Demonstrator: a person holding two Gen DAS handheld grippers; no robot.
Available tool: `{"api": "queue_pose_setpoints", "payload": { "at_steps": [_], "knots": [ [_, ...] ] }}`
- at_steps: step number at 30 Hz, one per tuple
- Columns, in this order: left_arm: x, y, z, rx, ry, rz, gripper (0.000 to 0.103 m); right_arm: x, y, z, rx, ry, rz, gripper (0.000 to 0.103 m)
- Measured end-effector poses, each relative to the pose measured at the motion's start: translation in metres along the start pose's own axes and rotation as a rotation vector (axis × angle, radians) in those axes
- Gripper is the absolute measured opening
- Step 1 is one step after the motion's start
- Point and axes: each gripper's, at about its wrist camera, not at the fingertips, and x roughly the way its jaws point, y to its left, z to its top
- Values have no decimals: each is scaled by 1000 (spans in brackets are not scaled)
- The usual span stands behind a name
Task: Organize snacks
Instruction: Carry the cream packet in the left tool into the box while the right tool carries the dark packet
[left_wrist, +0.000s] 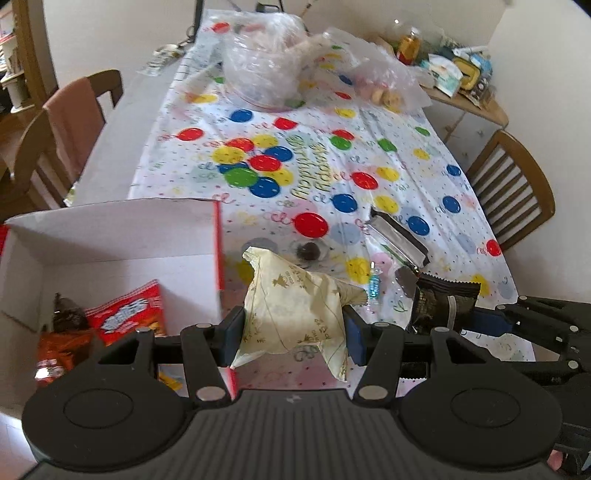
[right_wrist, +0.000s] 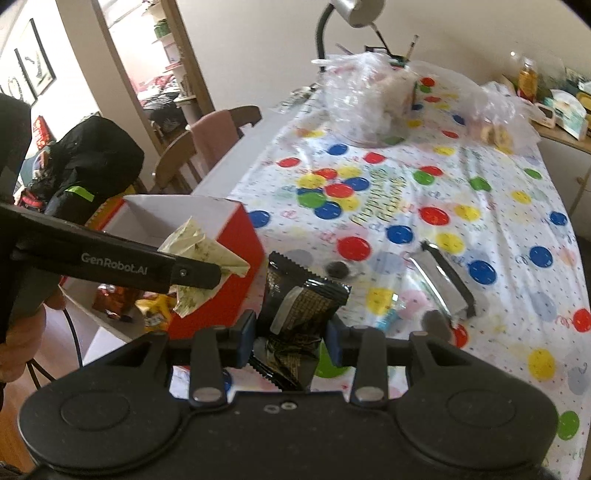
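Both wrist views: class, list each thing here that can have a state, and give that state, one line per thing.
Left gripper: shut on the cream packet, lifted beside the box.
Right gripper: shut on the black packet, held upright.
Red box: open, snacks inside.
Red snack bag: lying in the box.
Silver-black wrapper: lying on the tablecloth.

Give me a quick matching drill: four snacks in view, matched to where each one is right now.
Things:
1. cream packet
2. black packet
3. red packet
4. silver bar

Places:
A. lying on the tablecloth
B. in the right tool
C. inside the box
D. in the left tool

Pairs: 1-D, 2-B, 3-C, 4-A
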Motion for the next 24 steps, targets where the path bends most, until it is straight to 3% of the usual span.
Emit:
{"api": "queue_pose_setpoints", "payload": {
  "at_steps": [12, 24],
  "knots": [
    [-38, 69, -10, -65, -54, 65, 55, 20, 58, 15, -64, -4, 32, 37],
    [-46, 147, -21, -143, -52, 139, 55, 68, 121, 31, -138, 55, 44, 37]
  ]
}}
